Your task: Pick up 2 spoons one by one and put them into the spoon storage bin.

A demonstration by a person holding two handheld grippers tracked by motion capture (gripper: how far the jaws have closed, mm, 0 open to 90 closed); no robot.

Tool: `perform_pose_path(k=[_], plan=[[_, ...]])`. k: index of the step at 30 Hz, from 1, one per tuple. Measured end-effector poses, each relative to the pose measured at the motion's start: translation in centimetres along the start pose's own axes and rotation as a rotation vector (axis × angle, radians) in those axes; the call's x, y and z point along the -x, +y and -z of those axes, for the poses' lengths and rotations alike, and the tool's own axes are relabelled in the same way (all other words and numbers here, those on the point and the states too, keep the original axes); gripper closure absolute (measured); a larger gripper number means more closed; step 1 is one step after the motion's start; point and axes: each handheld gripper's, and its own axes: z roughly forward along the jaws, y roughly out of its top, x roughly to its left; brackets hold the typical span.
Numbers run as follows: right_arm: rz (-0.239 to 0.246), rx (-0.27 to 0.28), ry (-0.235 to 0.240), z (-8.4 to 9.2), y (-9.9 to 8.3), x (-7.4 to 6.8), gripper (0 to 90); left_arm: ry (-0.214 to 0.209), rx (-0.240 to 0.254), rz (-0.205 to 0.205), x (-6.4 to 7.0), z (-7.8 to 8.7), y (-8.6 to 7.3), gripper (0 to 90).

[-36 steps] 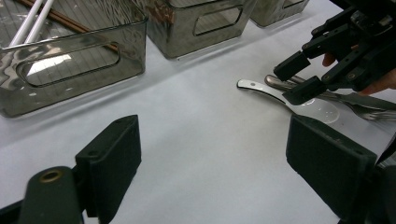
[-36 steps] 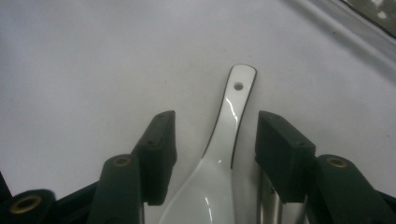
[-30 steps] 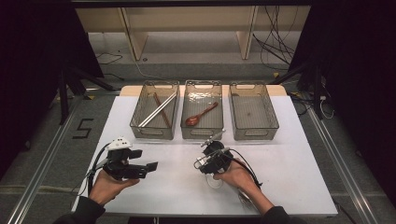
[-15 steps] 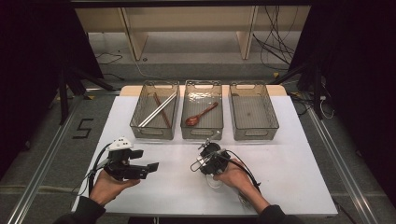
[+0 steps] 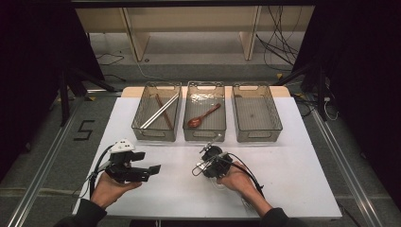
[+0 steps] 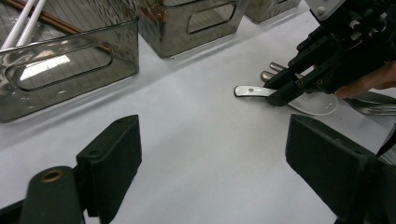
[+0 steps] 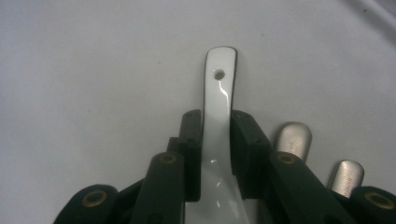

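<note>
Since the earlier frames the right gripper (image 5: 202, 166) has kept its place near the front middle of the white table (image 5: 302, 184), but its jaws have just been closing and now sit tight against both sides of the handle of a white spoon (image 7: 219, 112). That spoon lies flat on the table just in front of the person, its handle end with the small hole poking out past the jaw tips, its bowl back under the gripper. The left gripper (image 5: 150, 171) and left hand (image 5: 108, 188) look the same as before. Count: three clear bins stand in a row at the far side of the table; the left bin (image 5: 157, 135) holds two long sticks, one pale and one brown, crossed; the middle bin (image 5: 204, 132) holds one brown wooden spoon (image 5: 203, 117); the right bin (image 5: 259, 133) has nothing I can make out in it. Beside the white spoon lie two metal handles (image 7: 292, 135), with a fork (image 6: 373, 106) nearby. The right hand (image 5: 239, 179) lies low over the table with its gripper angled down and to the left at the spoon. The left hand holds its gripper roughly level, pointing right, jaws wide apart with nothing between them.
</note>
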Motion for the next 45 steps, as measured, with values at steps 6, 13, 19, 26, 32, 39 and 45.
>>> perform_pose_path(k=[6,13,19,26,32,39,45], plan=[[-0.008,0.04,0.027,0.8,0.0,0.1,77.7,0.006,0.003,-0.007,-0.1,0.1,0.0,17.9],[-0.004,0.053,0.041,1.2,-0.1,0.3,86.6,0.009,0.001,-0.009,-0.2,0.1,0.0,17.9],[-0.005,0.082,0.054,2.3,0.1,0.4,86.7,0.009,0.002,-0.007,-0.3,0.1,-0.1,17.9],[-0.004,0.142,0.053,4.0,0.5,0.6,86.7,0.009,0.018,0.001,-0.3,0.1,0.0,17.9],[-0.029,0.181,0.034,5.7,1.3,1.9,86.7,0.01,0.016,-0.004,-0.4,0.1,0.0,17.9],[-0.053,0.21,-0.008,7.7,3.1,3.6,86.7,0.045,-0.02,-0.012,-0.9,-0.3,-0.2,17.9],[-0.079,0.231,-0.033,8.7,4.7,4.9,86.6,0.06,-0.034,-0.011,-1.0,-0.3,-0.2,17.9]])
